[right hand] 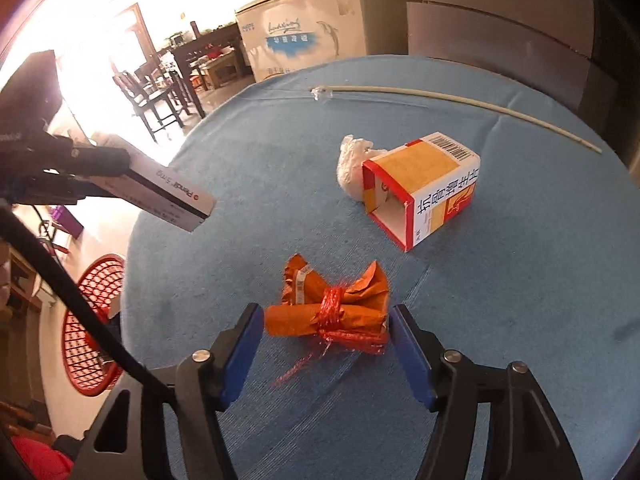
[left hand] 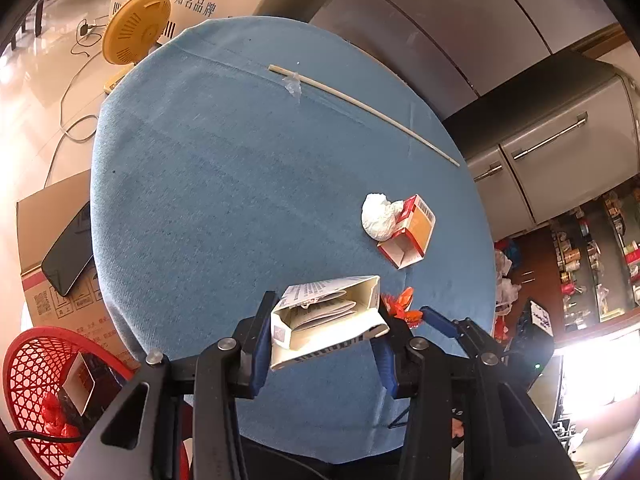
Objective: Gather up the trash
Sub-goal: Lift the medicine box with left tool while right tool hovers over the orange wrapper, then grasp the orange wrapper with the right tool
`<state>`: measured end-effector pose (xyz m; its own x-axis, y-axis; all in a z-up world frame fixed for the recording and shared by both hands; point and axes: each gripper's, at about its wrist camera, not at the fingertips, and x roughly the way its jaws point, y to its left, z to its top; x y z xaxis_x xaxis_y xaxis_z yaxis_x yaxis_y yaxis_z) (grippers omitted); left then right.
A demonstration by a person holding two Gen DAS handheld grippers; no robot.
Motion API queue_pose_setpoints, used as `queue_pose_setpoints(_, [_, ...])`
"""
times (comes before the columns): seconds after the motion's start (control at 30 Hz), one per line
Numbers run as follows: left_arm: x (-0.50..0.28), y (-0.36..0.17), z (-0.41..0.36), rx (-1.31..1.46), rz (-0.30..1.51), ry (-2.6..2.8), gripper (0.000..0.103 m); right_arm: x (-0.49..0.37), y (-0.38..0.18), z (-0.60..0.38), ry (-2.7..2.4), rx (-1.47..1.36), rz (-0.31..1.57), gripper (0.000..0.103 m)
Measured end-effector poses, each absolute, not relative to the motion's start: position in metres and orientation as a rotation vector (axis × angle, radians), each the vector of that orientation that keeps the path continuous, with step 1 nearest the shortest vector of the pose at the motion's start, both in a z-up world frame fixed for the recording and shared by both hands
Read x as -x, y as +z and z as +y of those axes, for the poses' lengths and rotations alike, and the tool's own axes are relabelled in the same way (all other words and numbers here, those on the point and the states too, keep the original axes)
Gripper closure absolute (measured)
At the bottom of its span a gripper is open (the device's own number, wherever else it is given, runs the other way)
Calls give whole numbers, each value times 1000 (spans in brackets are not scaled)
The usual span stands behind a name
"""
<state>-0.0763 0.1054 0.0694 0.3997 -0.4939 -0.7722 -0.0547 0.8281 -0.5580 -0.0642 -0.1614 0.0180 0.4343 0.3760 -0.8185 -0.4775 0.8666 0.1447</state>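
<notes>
**Trash on a round blue surface, one carton lifted**

A round surface (left hand: pixel 208 184) covered in blue, faintly creased cloth fills both views. Around it stand grey metal cabinets (left hand: pixel 560 148), a yellow plastic fan (left hand: pixel 136 28), a white chest freezer (right hand: pixel 316 28) and dark wooden chairs (right hand: pixel 148 92) on a glossy tiled floor. A red plastic lattice basket (left hand: pixel 36 380) sits on the floor beside the surface, already holding a small box and red scraps.

The left gripper (left hand: pixel 324 340) has its blue-padded fingers clenched on an open white cardboard carton with folded paper inside (left hand: pixel 328 320), held above the surface edge. The right gripper (right hand: pixel 326 344) has its fingers spread either side of a crumpled orange paper wrapper tied with shiny red string (right hand: pixel 332 308), which lies on the cloth; whether the pads touch it I cannot tell.

Further in lie an open-ended red, orange and white cardboard box (right hand: pixel 424 188) on its side, a crumpled white tissue wad (right hand: pixel 352 164) touching it, and a long thin pale stick (right hand: pixel 460 108) with a clear plastic scrap at one end.
</notes>
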Motion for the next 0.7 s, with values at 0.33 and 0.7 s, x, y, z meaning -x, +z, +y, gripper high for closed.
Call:
queue_pose_setpoints(0.33, [81, 67, 110, 561, 1148, -282, 58, 50, 45, -177, 591, 91, 896, 32])
queue_pose_setpoints(0.7, [86, 71, 115, 548, 1146, -263, 58, 22, 9, -134, 776, 159, 1039, 32])
